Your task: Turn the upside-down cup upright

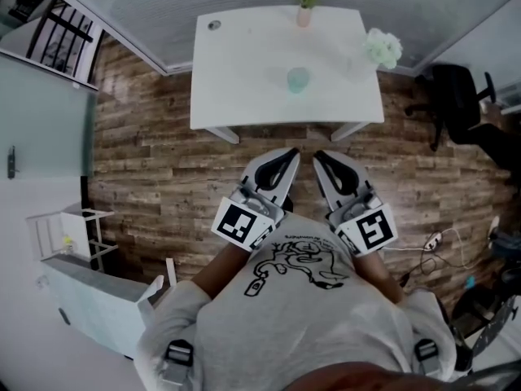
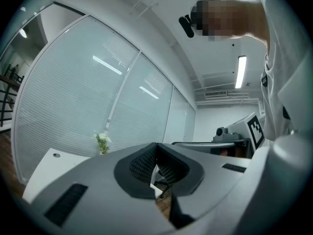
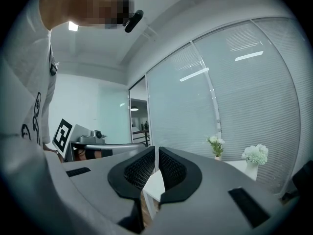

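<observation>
A small pale green cup [image 1: 298, 80] stands near the middle of the white table [image 1: 236, 72]; which way up it is I cannot make out. I hold both grippers level in front of my chest, over the wooden floor and short of the table's near edge. My left gripper [image 1: 291, 155] is shut with nothing between its pads [image 2: 146, 164]. My right gripper [image 1: 319, 159] is shut and empty too, its jaws together in the right gripper view [image 3: 156, 166]. The cup is not seen in either gripper view.
A pink vase of flowers [image 1: 304, 6] stands at the table's far edge and a white flower bunch [image 1: 383, 47] at its right side. A black office chair [image 1: 452, 96] is at the right, cables [image 1: 431, 239] lie on the floor, and a white rack [image 1: 73, 226] is at the left.
</observation>
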Demonstrator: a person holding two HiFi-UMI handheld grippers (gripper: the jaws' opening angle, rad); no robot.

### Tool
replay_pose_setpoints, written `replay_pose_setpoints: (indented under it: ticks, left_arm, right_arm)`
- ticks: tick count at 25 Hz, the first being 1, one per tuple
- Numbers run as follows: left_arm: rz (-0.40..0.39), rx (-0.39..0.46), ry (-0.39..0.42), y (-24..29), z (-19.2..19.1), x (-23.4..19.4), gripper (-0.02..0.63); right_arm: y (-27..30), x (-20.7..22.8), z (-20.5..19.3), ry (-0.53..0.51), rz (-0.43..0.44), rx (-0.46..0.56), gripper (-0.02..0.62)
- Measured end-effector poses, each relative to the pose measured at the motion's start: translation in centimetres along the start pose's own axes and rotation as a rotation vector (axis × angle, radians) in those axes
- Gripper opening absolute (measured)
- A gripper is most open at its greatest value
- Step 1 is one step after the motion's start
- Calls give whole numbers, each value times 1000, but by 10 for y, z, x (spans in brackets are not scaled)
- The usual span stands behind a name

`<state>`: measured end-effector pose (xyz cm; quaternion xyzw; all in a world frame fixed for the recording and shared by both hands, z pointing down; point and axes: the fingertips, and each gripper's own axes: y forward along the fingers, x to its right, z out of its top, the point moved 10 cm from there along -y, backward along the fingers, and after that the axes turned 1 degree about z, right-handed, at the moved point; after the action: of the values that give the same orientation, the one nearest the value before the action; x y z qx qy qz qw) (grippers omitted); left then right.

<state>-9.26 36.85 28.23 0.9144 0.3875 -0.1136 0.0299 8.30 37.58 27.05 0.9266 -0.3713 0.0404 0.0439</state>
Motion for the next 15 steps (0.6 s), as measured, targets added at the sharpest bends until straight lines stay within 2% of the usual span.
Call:
replay_pose_setpoints:
  ticks: [4, 15]
  left_arm:
    - [-17, 3, 18, 17, 11, -27, 3]
    - [-36, -9, 4, 34, 18, -88, 3]
  right_arm:
    - [26, 14, 4, -4, -12, -2, 48]
    - [84, 28, 2, -2, -44, -7, 47]
